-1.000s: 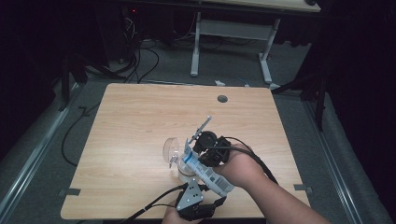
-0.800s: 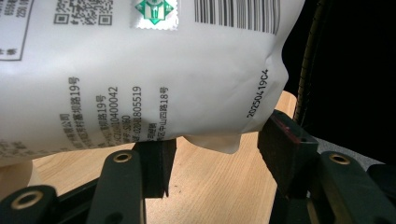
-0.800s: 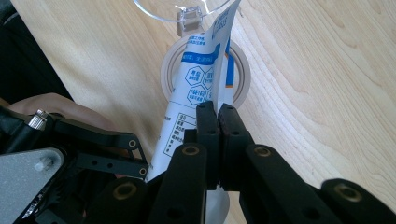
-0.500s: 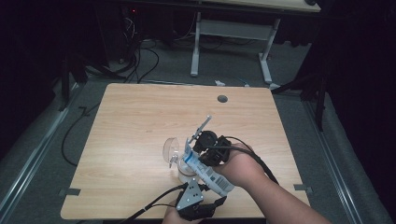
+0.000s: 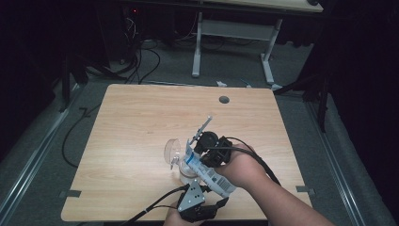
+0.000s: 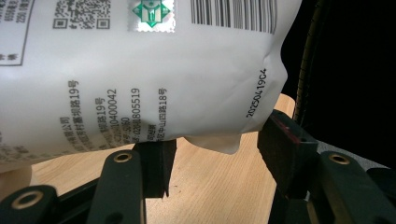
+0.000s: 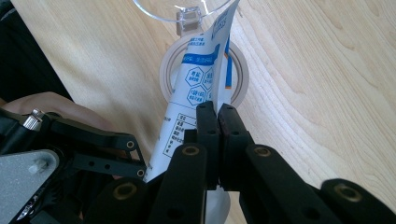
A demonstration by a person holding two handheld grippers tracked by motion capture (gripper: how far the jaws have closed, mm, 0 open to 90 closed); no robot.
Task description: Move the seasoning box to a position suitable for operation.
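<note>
Room was dark around you; cables on the grey floor (image 5: 141,61) and a second desk's white legs (image 5: 197,47) beyond. The wooden table (image 5: 141,122) was bare apart from your work near its front edge.

A white printed pouch (image 5: 207,173) lay slanted, long axis running from your left gripper (image 5: 200,207) up and away toward a clear glass container (image 5: 173,151), its open lid tilted back. Your right gripper (image 7: 217,112) was clamped shut on the pouch's thin side edge, with its top end over the container's round mouth (image 7: 168,65). Left jaws stood parted around the pouch's bottom corner (image 6: 219,140); one pad touched, the other stood apart. Judgement: pouring turned on keeping that top end over the mouth.
</note>
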